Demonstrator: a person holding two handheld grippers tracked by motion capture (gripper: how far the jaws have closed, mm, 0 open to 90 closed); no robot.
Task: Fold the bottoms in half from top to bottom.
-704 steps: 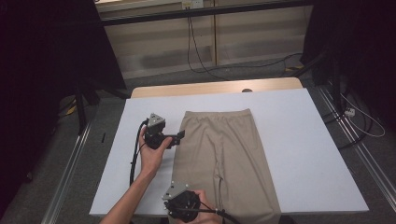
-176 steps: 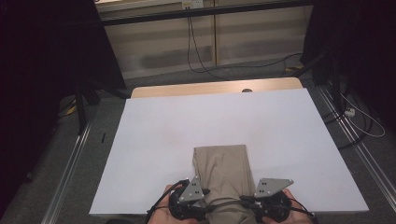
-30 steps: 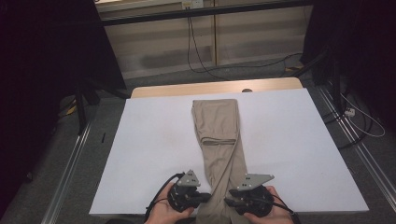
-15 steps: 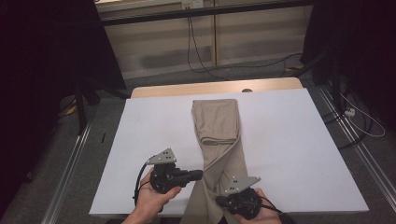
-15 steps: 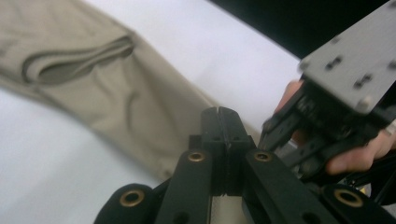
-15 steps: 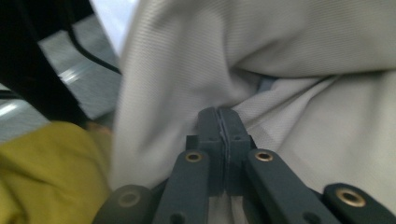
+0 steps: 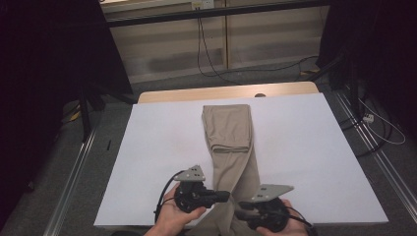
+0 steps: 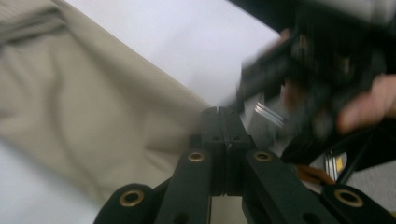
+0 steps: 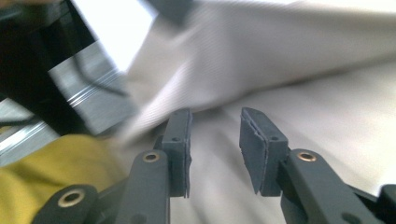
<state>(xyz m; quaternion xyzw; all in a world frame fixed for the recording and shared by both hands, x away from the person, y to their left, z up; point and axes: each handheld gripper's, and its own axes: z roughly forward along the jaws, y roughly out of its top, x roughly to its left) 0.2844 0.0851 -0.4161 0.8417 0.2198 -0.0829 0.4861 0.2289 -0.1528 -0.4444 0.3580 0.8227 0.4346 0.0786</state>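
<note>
Beige trousers (image 7: 235,147) lie lengthwise down the middle of the white table (image 7: 147,147), with a folded-over part at the far end. My left gripper (image 7: 227,195) lies sideways at the near end, its tip on the left edge of the cloth. In the left gripper view its jaws (image 8: 219,112) are shut together over the trousers (image 8: 84,107). My right gripper (image 7: 239,215) points left across the trousers. Its jaws (image 9: 215,114) have just been opening and stand open, with nothing pinched between them and the cloth (image 9: 303,60) lying beyond.
A wooden strip (image 7: 226,92) runs along the table's far edge. Metal rails (image 7: 74,172) flank the table on the floor, and cables (image 7: 378,128) trail at the right. A yellow sleeve (image 9: 70,158) shows beside the right jaws. The other hand's blurred gripper (image 8: 317,93) is close by.
The left hand has swung out to the left, turned its jaws rightward and come back onto the cloth's edge. The right gripper has turned to point left. The trousers lie as before.
</note>
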